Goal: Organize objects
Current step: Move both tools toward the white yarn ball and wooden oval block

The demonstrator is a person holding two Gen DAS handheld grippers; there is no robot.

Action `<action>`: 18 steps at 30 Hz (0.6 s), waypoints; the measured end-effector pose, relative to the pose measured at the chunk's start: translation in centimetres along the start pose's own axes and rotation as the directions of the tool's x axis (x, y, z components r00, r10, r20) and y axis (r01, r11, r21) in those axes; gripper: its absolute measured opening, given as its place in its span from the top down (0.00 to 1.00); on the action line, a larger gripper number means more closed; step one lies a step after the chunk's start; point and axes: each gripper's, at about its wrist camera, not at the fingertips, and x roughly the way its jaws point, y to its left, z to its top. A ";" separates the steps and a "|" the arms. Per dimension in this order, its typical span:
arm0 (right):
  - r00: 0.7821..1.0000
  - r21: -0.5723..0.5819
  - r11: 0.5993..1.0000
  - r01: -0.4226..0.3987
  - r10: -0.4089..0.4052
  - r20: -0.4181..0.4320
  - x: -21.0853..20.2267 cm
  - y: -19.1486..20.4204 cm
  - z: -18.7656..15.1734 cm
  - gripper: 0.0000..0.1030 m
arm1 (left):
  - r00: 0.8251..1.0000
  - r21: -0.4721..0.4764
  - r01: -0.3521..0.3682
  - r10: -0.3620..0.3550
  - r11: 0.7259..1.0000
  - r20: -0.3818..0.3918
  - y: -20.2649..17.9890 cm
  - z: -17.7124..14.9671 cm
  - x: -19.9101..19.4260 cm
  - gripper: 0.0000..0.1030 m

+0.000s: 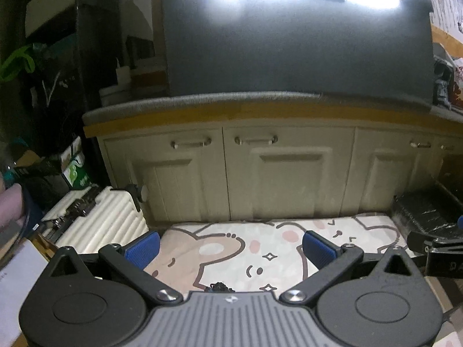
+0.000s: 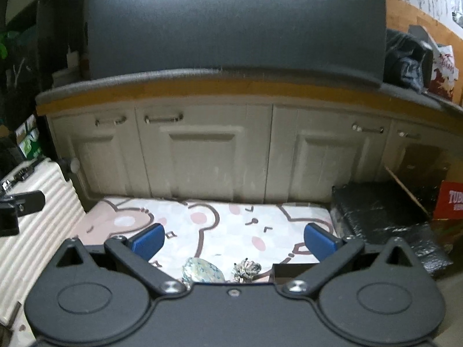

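A pale patterned bundle (image 2: 203, 270) and a small grey knotted cord item (image 2: 246, 268) lie side by side on the cartoon-print mat (image 2: 231, 225), at its near edge, just ahead of the right gripper (image 2: 234, 240). A small dark tangled item (image 1: 219, 286) lies at the mat's near edge in the left wrist view, just ahead of the left gripper (image 1: 231, 248). Both grippers hover above the mat with jaws spread wide and nothing between the blue pads (image 2: 149, 240). A cream cabinet (image 2: 202, 156) stands along the mat's far edge. A white ribbed suitcase (image 1: 104, 225) lies beside the left edge. A black wrapped block (image 2: 385, 222) sits at the right edge, with a red box (image 2: 450, 201) beyond it.
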 end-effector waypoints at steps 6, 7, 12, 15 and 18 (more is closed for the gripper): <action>0.998 -0.022 1.000 -0.007 0.006 -0.055 4.1 -0.7 -2.1 0.00 | 0.998 0.015 0.018 -0.017 1.000 -0.061 -0.5 -2.9 4.3 0.00; 0.998 -0.021 1.000 -0.012 0.011 -0.061 4.7 -0.8 -2.5 0.00 | 0.997 0.018 0.023 -0.021 1.000 -0.075 -0.6 -3.5 5.0 0.00; 0.996 -0.019 1.000 -0.009 0.007 -0.085 7.3 -1.5 -4.8 0.00 | 0.990 0.031 0.042 -0.037 0.999 -0.139 -1.0 -6.6 8.1 0.00; 0.995 -0.013 0.999 -0.029 0.028 -0.096 8.4 -1.8 -6.1 0.00 | 0.983 0.027 0.047 -0.042 0.999 -0.178 -0.9 -8.3 9.7 0.00; 0.993 -0.015 0.999 -0.049 0.047 -0.110 9.3 -2.0 -7.4 0.00 | 0.975 0.014 0.051 -0.046 0.999 -0.216 -0.9 -10.0 11.0 0.00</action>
